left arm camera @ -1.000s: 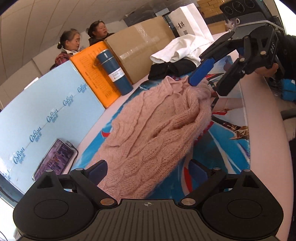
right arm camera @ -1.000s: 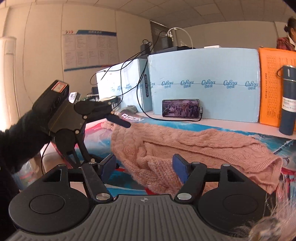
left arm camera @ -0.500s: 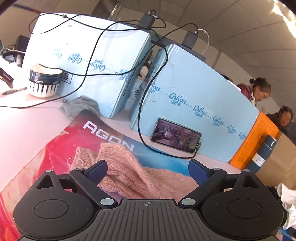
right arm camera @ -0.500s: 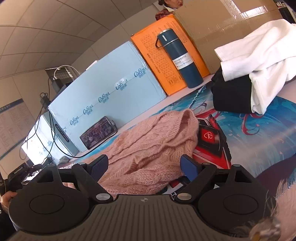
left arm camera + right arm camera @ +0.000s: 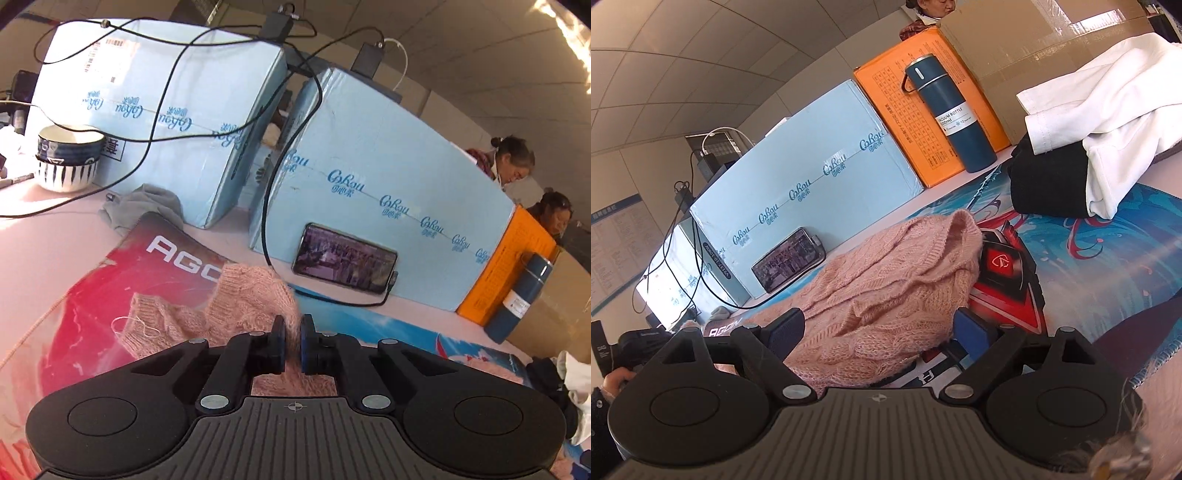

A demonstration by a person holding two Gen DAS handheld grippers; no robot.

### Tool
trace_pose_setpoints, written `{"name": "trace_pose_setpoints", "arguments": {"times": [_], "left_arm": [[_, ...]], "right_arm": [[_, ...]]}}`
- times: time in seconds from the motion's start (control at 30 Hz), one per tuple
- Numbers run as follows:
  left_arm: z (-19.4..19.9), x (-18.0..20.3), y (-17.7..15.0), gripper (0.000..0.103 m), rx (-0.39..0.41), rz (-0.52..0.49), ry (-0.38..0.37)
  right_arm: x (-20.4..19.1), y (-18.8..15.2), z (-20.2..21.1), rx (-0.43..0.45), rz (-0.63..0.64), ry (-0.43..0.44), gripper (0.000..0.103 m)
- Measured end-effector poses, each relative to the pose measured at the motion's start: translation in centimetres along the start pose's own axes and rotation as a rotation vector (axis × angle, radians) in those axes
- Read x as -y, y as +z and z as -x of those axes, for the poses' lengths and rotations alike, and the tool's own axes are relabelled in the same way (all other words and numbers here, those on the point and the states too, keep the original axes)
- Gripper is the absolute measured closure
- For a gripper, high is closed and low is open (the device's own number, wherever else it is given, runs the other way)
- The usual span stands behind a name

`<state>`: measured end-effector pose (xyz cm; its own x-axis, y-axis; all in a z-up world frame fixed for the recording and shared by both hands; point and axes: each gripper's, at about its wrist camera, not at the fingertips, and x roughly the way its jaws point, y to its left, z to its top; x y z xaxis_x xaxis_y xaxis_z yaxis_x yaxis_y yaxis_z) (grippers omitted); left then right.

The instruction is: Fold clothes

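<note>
One pink knit sweater (image 5: 886, 291) lies rumpled on the printed desk mat (image 5: 1108, 266). At its 9 o'clock end the left gripper (image 5: 291, 343) is clenched on a fold of the knit. At the sweater's 6 o'clock edge the right gripper (image 5: 877, 328) straddles the bulk, jaws opening, pads clear of the wool. A phone (image 5: 788, 264) leans on a blue box (image 5: 798, 192) at 11 o'clock; a dark bottle (image 5: 949, 114) and stacked black and white clothes (image 5: 1082, 147) sit toward 1 and 2 o'clock.
</note>
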<state>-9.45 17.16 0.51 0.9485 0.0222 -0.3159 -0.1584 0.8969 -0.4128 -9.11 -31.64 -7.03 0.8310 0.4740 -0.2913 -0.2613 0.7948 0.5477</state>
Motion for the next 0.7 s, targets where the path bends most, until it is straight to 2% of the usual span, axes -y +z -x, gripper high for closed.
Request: {"name": "trace_pose_setpoints", "arguments": {"times": [0.1,0.17,0.23,0.3,0.43,0.5,0.57,0.63,0.7], "left_arm": [[5.2,-0.5,-1.0,0.097,0.104,0.017,0.008],[8.0,-0.8,-2.3,0.097,0.139,0.012,0.074],[9.4,-1.7,-3.7,0.097,0.121,0.031,0.164],[10.1,-2.9,-5.1,0.096,0.067,0.047,0.237],[10.9,-4.9,-5.9,0.09,0.044,0.004,0.461],[11.3,-5.0,-5.3,0.073,0.074,-0.018,0.522],[11.9,-4.4,-4.9,0.04,0.126,-0.047,0.525],[12.1,-3.7,-4.5,0.029,0.165,-0.081,0.502],[11.4,-2.3,-4.1,0.021,0.158,-0.131,0.401]], "right_arm": [[0.0,0.0,0.0,0.002,-0.003,0.0,0.016],[0.0,0.1,0.0,-0.001,-0.003,-0.004,0.016],[-0.2,0.2,-0.2,-0.009,0.003,-0.017,0.015],[-0.4,0.3,-0.3,-0.015,0.007,-0.032,0.015],[-0.5,0.4,-0.2,-0.019,0.01,-0.053,0.014],[-0.5,0.4,-0.1,-0.019,0.008,-0.061,0.013],[-0.7,0.3,-0.1,-0.026,0.02,-0.072,0.013],[-1.2,0.1,0.0,-0.036,0.051,-0.079,0.013],[-2.0,-0.4,-0.2,-0.052,0.114,-0.091,0.013]]}}
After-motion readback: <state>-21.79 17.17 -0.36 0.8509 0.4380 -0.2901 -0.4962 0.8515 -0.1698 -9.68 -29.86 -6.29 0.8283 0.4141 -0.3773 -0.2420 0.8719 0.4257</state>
